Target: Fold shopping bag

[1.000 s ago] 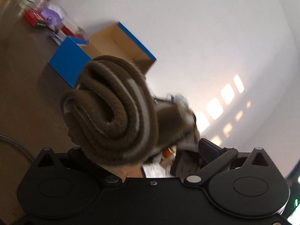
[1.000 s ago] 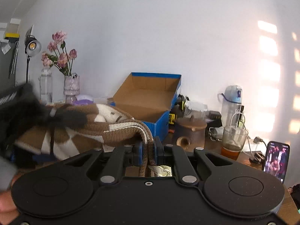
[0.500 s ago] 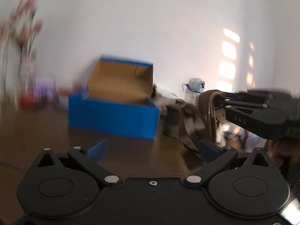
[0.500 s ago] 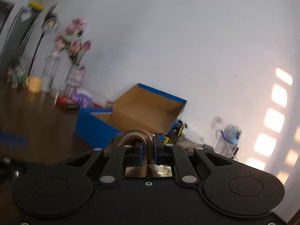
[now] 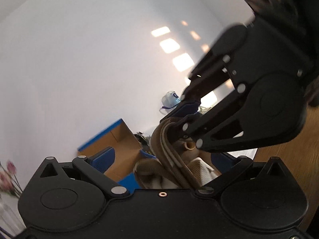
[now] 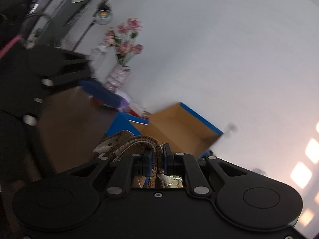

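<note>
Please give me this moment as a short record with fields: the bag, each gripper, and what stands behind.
bag: brown knitted shopping bag, handles bunched together
right gripper: jaws shut on the bag's handles
left gripper: jaws open, have just been closing a little; bag between them, not pressed
behind: open blue box, pink flowers in a vase, white wall

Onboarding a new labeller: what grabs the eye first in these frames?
The right tongs, looming large at upper right of the left wrist view, shut on the brown knit bag handles. Beneath them the left tongs stand wide, having just closed slightly, bag between them but not pinched. Behind, an open blue cardboard box by the white wall.
</note>
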